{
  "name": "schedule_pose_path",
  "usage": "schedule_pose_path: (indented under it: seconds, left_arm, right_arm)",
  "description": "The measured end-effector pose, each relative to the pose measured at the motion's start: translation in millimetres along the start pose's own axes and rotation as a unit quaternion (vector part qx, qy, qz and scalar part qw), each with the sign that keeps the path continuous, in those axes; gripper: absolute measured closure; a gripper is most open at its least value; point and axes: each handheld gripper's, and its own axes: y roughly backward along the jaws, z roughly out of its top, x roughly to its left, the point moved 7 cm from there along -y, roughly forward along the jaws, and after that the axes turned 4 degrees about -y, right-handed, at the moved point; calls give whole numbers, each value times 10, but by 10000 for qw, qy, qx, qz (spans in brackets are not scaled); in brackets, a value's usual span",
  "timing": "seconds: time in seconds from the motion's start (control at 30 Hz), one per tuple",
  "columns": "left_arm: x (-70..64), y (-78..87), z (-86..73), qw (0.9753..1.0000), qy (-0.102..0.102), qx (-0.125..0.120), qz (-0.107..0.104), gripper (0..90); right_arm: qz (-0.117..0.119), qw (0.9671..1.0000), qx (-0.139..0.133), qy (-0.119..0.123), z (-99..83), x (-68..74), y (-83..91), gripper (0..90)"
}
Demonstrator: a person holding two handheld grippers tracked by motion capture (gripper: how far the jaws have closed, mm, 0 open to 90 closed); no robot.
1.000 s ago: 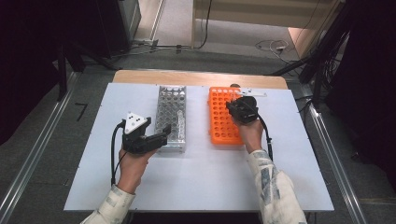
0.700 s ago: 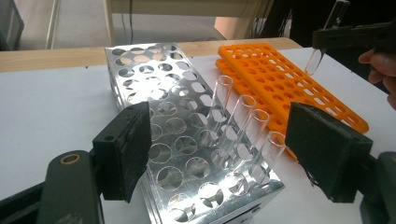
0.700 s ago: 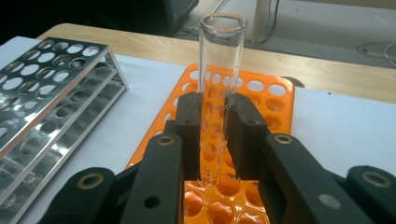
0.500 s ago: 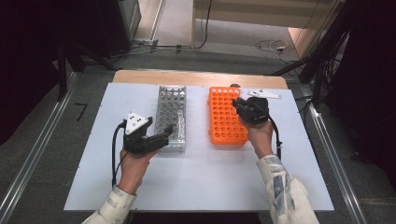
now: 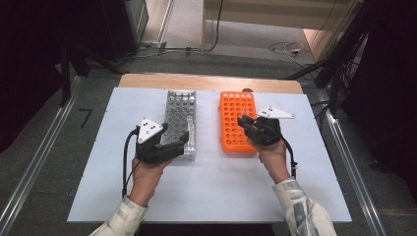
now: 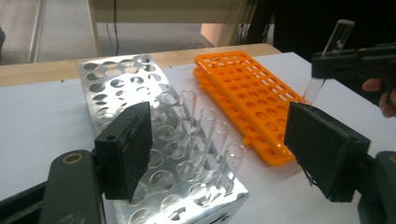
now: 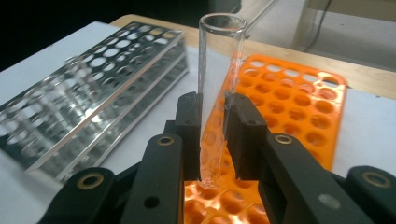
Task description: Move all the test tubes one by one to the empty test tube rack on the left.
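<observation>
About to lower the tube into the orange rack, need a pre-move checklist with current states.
1. Right gripper shut on the glass tube: ok.
2. Tube roughly upright, open end up: ok.
3. Tube bottom over the orange rack: ok.
4. Bottom centred on one hole: cannot tell.
5. Left gripper open, at the metal rack, apart from the orange rack: ok.
6. Orange rack holes near the tube free: ok.

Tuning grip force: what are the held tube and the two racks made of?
Tube in the right tongs: clear, glossy, likely glass, possibly plastic; see-through wall. Orange rack: matte moulded plastic, uniform colour. Silver rack: shiny metal, mirror-like reflections.
</observation>
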Motion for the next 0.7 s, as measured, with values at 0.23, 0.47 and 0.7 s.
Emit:
schedule_pose_path:
  seconds: [0.23,0.47,0.7]
  left_arm:
    - [-232,-77,54,9994,-136,-31,-306,326]
    - [-461,-188,97,9979,-263,-1,-596,355]
    - [-684,-337,106,9946,-443,59,-933,491]
  right_arm:
    - [355,9991,134,172,-133,298,-16,735]
    - [620,9974,223,276,-214,519,-21,735]
    - [813,9950,388,427,-326,709,-63,734]
